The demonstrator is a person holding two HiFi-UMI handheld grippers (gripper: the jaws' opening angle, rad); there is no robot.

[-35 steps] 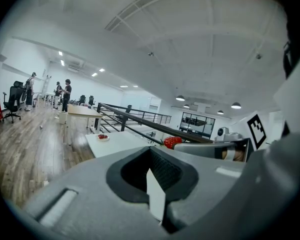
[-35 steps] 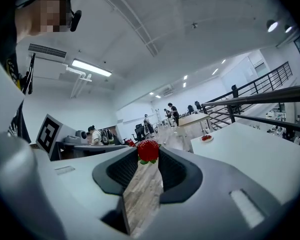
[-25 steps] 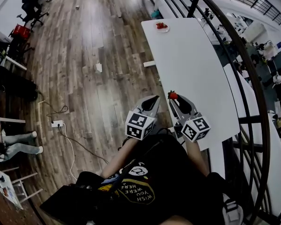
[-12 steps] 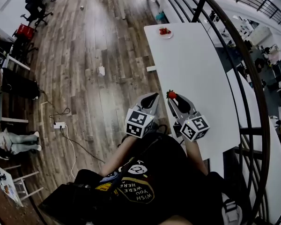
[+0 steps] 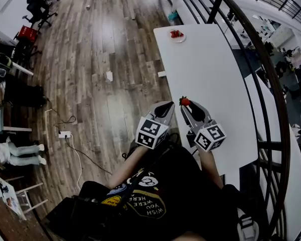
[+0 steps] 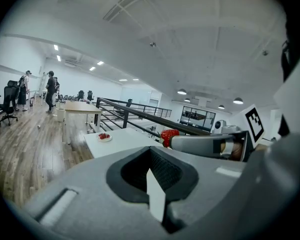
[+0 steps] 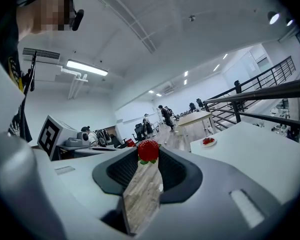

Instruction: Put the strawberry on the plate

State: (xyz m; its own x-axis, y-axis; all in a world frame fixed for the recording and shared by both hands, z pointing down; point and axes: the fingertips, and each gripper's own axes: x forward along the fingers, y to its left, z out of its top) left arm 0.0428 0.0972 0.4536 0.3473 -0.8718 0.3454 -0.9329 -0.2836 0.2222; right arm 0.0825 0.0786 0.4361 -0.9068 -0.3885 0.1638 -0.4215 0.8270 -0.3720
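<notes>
A red strawberry (image 5: 185,102) with green leaves is pinched at the tips of my right gripper (image 5: 186,106), which is shut on it over the near left part of the white table (image 5: 205,74). The right gripper view shows the strawberry (image 7: 148,150) between that gripper's (image 7: 148,157) tips. A small white plate (image 5: 177,34) with red strawberries on it sits at the table's far end, also seen as the plate (image 7: 208,142) and the plate (image 6: 104,137). My left gripper (image 5: 166,106) hangs beside the table's left edge, shut and holding nothing, its own view (image 6: 153,167) showing only a thin slit.
A dark curved railing (image 5: 251,49) runs along the table's right side. Wooden floor (image 5: 100,74) lies to the left, with a cable and power strip (image 5: 61,133) on it. Office chairs (image 5: 35,9) and other desks (image 6: 82,106) stand farther off, with people in the distance.
The head view has shifted slightly. Both grippers stay about where they were, and the strawberry is still held in the right one.
</notes>
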